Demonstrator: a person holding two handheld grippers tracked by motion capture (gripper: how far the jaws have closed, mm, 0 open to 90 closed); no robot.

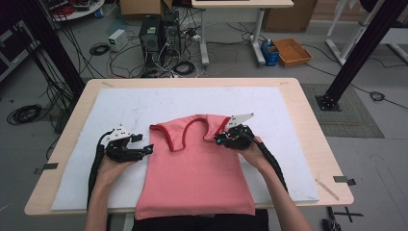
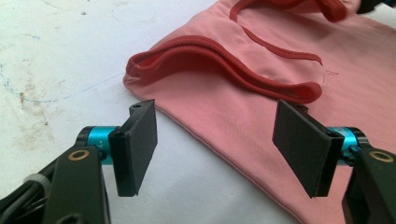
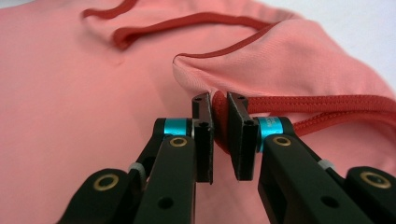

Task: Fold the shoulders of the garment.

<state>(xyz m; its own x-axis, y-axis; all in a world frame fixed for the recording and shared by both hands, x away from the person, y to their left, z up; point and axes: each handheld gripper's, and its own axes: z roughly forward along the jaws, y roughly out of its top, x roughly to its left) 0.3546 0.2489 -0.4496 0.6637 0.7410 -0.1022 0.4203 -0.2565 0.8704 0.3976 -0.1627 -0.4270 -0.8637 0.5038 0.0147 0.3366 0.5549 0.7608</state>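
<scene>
A pink tank top (image 1: pixel 195 168) with darker red trim is seen in the middle of the high view, laid flat on a white mat (image 1: pixel 120 108) that covers the wooden bench (image 1: pixel 308 125). Its hem is turned toward the bottom of the frame and overhangs the near edge of the bench; its neckline and straps are turned toward the top.

The right claw (image 1: pixel 220 139) is seen at the right of the garment's upper part. In the right gripper view its jaws are drawn nearly together and are clamped on the red-trimmed strap edge (image 3: pixel 219 119), with the fabric gathered into a ridge just above them. The left claw (image 1: pixel 146 150) is placed at the left edge of the tank top, in the left middle of the high view. In the left gripper view its jaws are held wide apart, one over the bare mat and one over the pink cloth, with the left strap (image 2: pixel 219 60) lying just beyond them, untouched.

The work is judged to be at an early stage: the garment is spread out and no fold is yet made. One strap is gripped; the other is judged to need gripping next, after which the folding itself remains to be done.
</scene>
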